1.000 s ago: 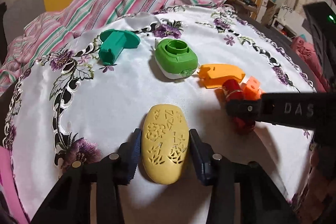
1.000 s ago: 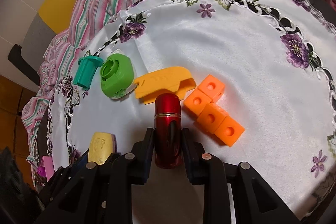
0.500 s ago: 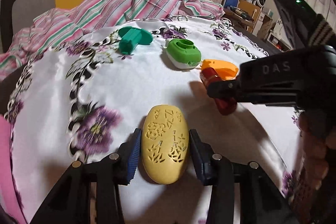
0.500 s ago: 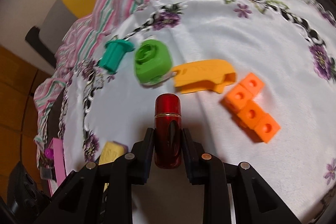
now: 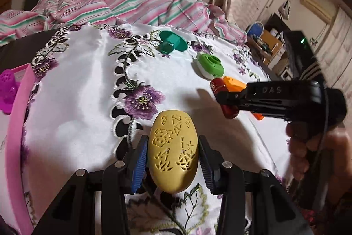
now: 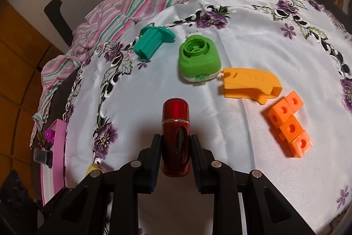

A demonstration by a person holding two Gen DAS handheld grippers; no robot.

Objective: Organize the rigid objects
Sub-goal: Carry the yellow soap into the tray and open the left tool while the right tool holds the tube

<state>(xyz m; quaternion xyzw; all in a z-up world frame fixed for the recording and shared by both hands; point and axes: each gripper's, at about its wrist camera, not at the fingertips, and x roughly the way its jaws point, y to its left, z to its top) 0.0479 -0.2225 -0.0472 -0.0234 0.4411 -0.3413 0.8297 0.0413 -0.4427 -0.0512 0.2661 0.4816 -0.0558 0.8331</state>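
At my far left sits the pink plastic tray point(image 5: 21, 116), its rim running along the edge of the white embroidered tablecloth point(image 5: 83, 89), with a magenta piece point(image 5: 7, 89) already inside. I judge this is where both loads go, so the move turns leftward. My left gripper point(image 5: 172, 155) is clamped on the yellow perforated egg-shaped shell point(image 5: 172, 152), long axis pointing straight out along the fingers, and it is the nearer of the two to the tray. Between it and the rim I see only bare cloth.

Further right, my right gripper point(image 6: 176, 147) is closed on the glossy red metal cylinder point(image 6: 176, 136), also lengthwise between the jaws, held above the cloth. It has farther to travel and would cross the left gripper's path.

Still on the cloth: the teal flanged plastic peg point(image 6: 151, 42), green round-topped plastic housing point(image 6: 199, 61), orange curved plastic shell point(image 6: 249, 84), orange linked cubes point(image 6: 289, 126).
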